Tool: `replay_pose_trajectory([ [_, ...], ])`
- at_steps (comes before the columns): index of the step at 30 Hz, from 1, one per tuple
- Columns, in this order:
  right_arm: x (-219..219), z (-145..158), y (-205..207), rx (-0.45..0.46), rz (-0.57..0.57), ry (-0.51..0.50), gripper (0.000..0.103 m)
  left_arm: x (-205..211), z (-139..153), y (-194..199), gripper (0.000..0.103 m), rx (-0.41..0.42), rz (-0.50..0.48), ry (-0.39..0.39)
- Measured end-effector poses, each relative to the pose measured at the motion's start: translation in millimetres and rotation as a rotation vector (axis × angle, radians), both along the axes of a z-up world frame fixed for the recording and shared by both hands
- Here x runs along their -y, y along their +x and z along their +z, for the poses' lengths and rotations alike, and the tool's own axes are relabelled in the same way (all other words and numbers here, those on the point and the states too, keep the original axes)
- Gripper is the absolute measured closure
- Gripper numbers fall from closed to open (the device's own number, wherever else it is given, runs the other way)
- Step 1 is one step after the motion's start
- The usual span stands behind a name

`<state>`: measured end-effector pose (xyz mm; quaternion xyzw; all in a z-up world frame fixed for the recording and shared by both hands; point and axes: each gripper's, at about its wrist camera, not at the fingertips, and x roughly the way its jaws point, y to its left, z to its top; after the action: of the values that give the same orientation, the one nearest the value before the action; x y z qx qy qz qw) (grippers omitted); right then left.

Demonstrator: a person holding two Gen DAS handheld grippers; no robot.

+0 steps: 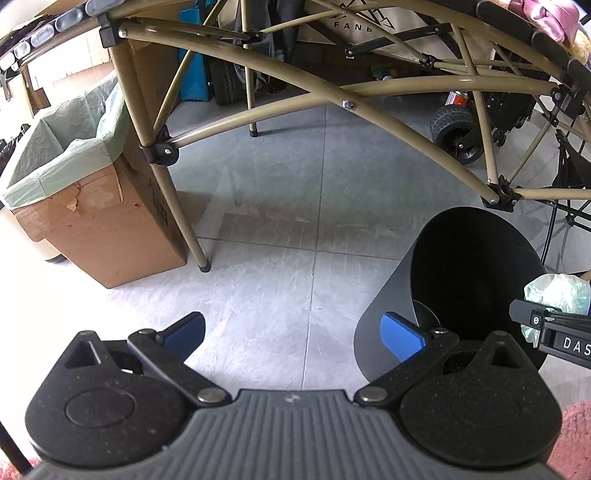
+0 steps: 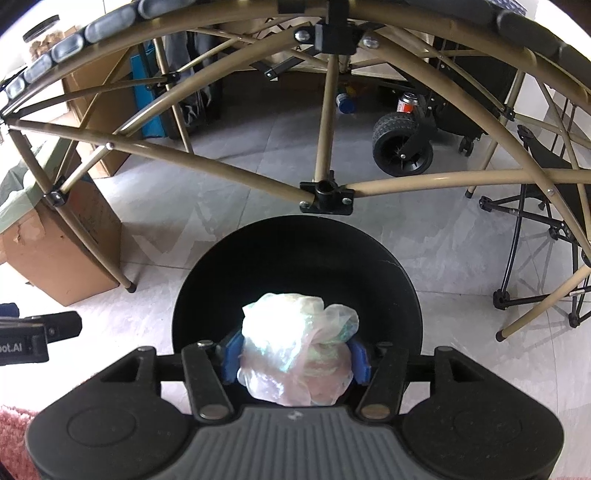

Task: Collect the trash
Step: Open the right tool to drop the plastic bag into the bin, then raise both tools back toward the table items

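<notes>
Under the tan folding frame, legible writing was sparse: "FAN" on a beige panel at the back, "DAS" on the right gripper's body as seen from the left wrist view, and "oot.AI" on the left gripper's body as seen from the right wrist view. Print on the cardboard box could not be read.

The floor was grey stone-look tile with pale grout lines, brightly lit in the foreground. A pink rug showed at the lower corners. The cardboard box, lined with a pale green bag, stood at left just beside a frame leg. A black wheel, a red canister and a black folding stand sat behind and to the right.

The right gripper was closed on a crumpled translucent plastic bag, its 2 blue pads pressed to the bag's sides. The bag was held over the mouth of the round black bin (interior dark, contents not discernible). The left gripper hung with its jaws spread wide and nothing between them, just left of the bin.

A frame joint sat close beyond the bin's far rim. Bare tile lay between the box and the bin.
</notes>
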<state>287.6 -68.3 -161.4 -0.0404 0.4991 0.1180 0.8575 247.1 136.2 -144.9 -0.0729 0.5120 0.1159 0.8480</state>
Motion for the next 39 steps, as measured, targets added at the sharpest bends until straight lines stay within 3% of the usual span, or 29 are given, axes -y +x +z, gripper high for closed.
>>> replay_pose_trajectory([
  [1, 1, 0, 1, -0.002, -0.005, 0.001, 0.024, 0, 0, 0, 0.000, 0.000, -0.001, 0.001],
  [3, 1, 0, 1, 0.006, -0.011, 0.005, 0.010, 0, -1, 0, 0.000, -0.002, -0.001, 0.002],
  [5, 2, 1, 2, 0.009, -0.014, 0.009, 0.007, 0, -1, 0, 0.000, -0.003, -0.001, 0.003],
  [6, 3, 0, 2, 0.000, -0.015, 0.014, 0.000, 0, -1, 0, 0.000, -0.005, -0.001, 0.004],
  [25, 9, 1, 1, -0.025, -0.033, 0.037, 0.000, -1, -2, -1, 0.000, -0.008, 0.002, 0.001],
  [39, 13, 31, -15, 0.085, -0.005, 0.064, 0.000, 6, 22, -9, 0.000, 0.078, -0.002, -0.004],
])
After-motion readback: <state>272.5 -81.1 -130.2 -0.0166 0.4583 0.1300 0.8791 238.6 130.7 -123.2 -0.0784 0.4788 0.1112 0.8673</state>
